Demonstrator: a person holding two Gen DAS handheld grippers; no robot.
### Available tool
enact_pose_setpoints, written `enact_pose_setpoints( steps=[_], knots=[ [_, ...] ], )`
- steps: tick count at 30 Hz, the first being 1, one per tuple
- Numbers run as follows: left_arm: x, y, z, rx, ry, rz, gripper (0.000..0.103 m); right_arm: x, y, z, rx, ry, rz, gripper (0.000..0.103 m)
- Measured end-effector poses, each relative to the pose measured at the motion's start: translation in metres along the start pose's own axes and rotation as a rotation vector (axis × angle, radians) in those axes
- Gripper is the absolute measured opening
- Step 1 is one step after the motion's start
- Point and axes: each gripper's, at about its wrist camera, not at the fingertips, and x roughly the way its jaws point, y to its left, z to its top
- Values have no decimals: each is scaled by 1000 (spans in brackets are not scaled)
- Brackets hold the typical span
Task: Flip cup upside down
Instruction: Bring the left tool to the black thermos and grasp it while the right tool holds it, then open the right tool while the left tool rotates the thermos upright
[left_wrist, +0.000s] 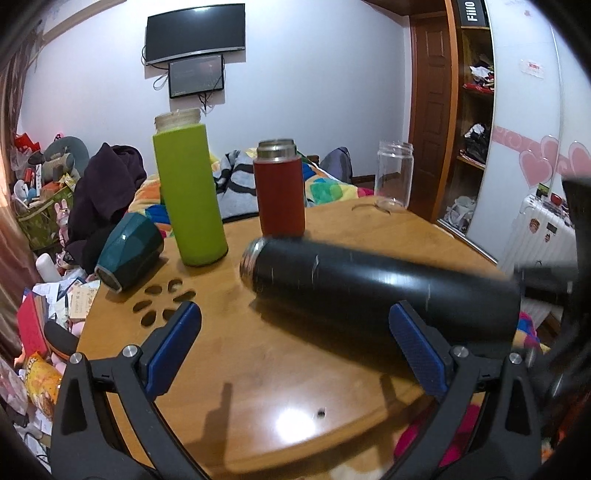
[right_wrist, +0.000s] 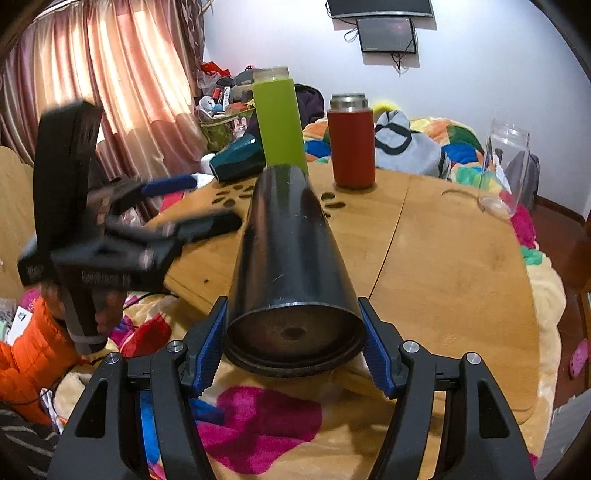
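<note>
- Left wrist view: the left tool (left_wrist: 295, 332) hangs with its blue pads spread wide, gripping nothing. Ahead of it the black cup (left_wrist: 380, 291) lies sideways above the wooden surface (left_wrist: 258, 369), its steel mouth toward the green bottle (left_wrist: 190, 192) and the red flask (left_wrist: 280, 192).
- Right wrist view: the right tool (right_wrist: 293, 347) is clamped on the black cup's base end (right_wrist: 291, 266). A clear jar (right_wrist: 506, 170) stands well apart.

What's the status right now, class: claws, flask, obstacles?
Right claw shut on black flask, held horizontal above wooden table. Left claw open, empty. Red flask stands just beyond the mouth end.
</note>
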Motion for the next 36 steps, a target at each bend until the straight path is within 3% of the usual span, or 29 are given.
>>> enact_pose_setpoints(
  steps=[7,11,18,28,36],
  knots=[
    [2,-6,-15,12,11,-38,103,-12,12,28,-50,-20,-30,61],
    [5,-26,-14,74,-48,-28,103,-11,22,36,-78,0,-45,61],
    [13,-50,-12,176,-124,-23,103,-16,27,37,-87,21,-25,61],
    [12,-58,-10,213,-192,-1,103,-26,33,32,-122,10,-8,64],
    [3,-63,-8,229,-235,20,93,-50,27,29,-109,-46,41,67]
  ],
)
